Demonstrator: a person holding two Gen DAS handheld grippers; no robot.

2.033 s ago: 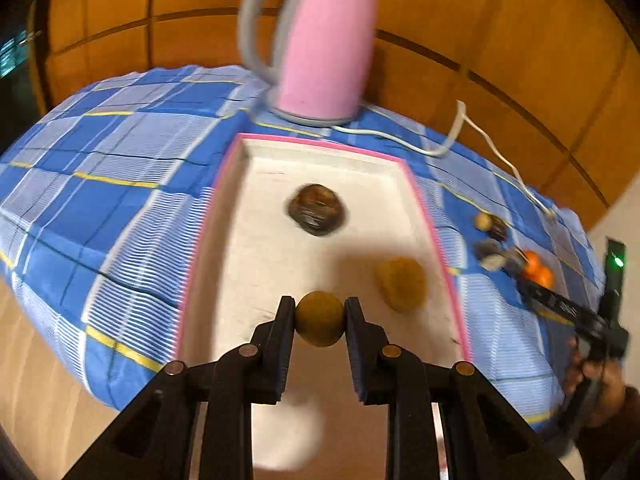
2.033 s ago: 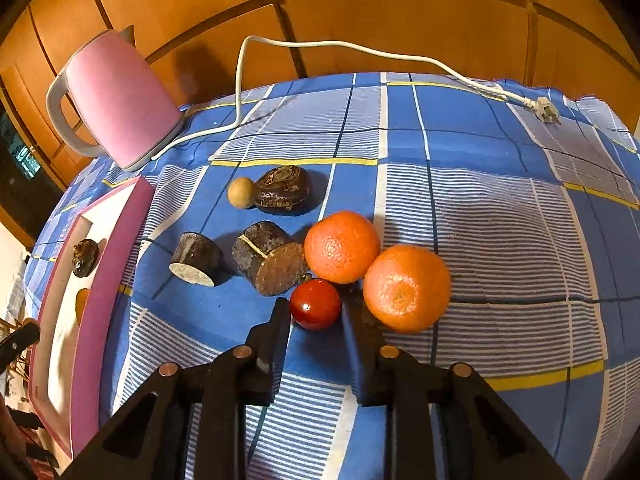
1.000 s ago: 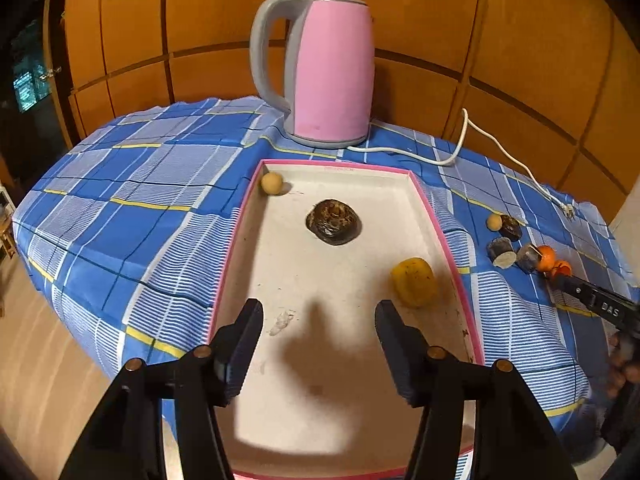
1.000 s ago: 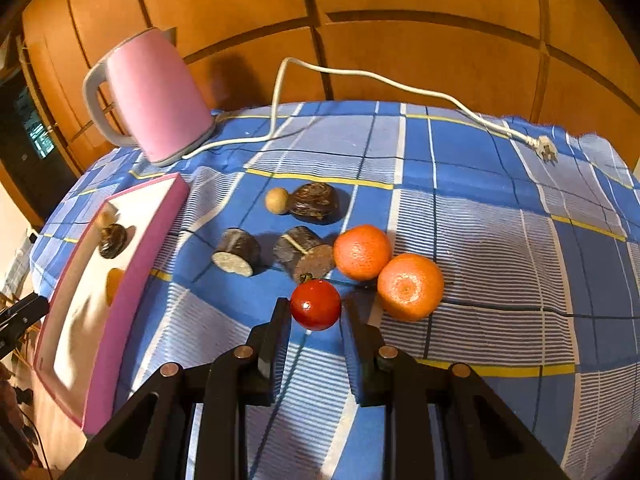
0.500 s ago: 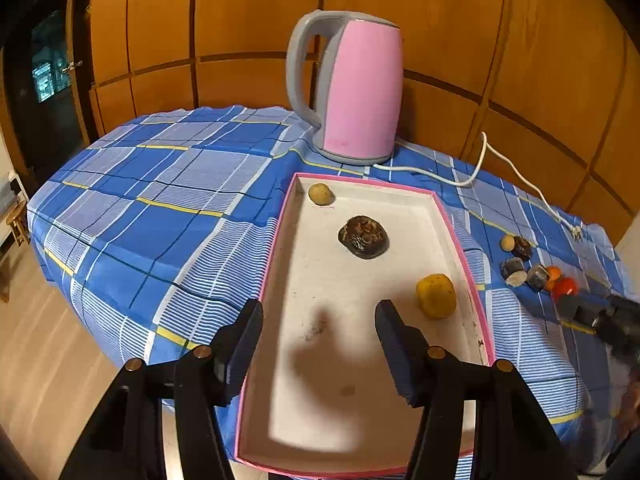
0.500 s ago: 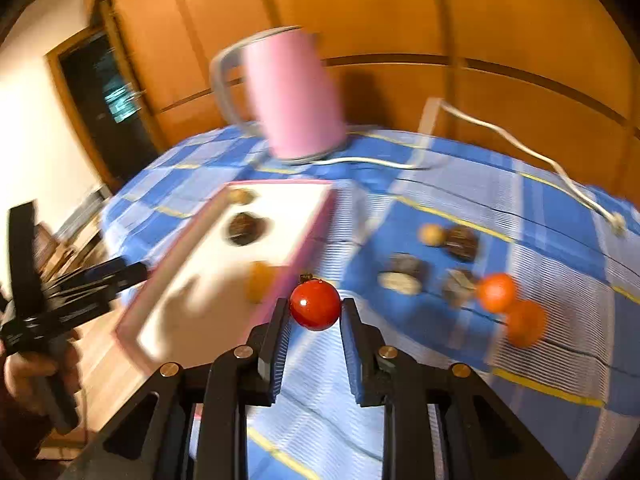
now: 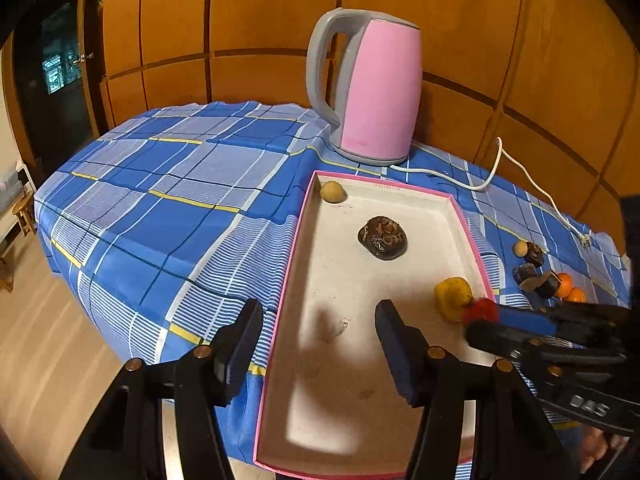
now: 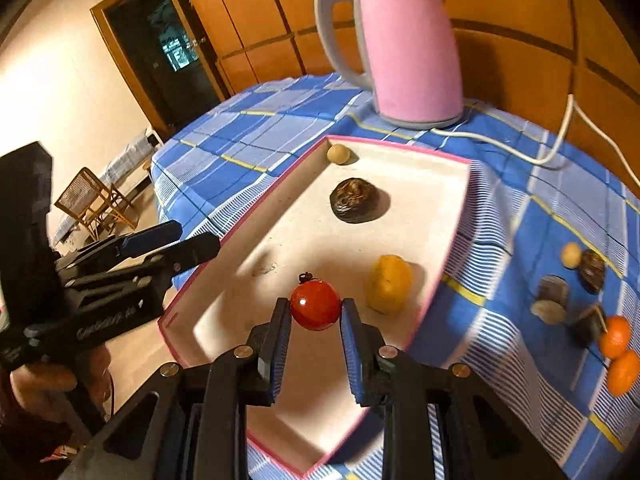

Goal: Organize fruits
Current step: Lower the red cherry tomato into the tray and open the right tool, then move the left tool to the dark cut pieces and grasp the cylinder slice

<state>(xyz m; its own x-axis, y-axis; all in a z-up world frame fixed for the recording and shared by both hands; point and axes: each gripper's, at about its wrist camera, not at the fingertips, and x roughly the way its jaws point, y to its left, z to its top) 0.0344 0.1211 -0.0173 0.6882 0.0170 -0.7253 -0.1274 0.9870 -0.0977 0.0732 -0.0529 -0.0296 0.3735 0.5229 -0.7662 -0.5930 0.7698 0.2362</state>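
The step in hand is the transfer of one fruit to the tray. The right hand-held gripper (image 8: 316,316) is closed on a small red tomato (image 8: 315,304), one jaw on each side, and carries it above the near half of the pink-rimmed tray (image 8: 456,240). The tomato appears to be clear of the tray floor; exact height cannot be judged.

The left hand-held gripper (image 7: 318,344) is open and empty, positioned over the near end of the tray beside the worktop's near edge.

Tray contents: a yellow fruit (image 8: 389,283) just beside the tomato, toward the tray's right wall; a dark wrinkled fruit (image 8: 354,200) near the middle; a small tan ball (image 8: 338,153) in the far left corner.

On the blue checked cloth (image 8: 520,344), toward the worktop's right edge, two oranges (image 8: 618,354) and several dark pieces (image 8: 554,300) are not yet collected. A pink kettle (image 8: 408,48) stands beyond the tray's far end.

Next move, as judged: lower the tomato onto a bare patch of tray floor, away from the yellow fruit, then release. A round fruit may roll on release.
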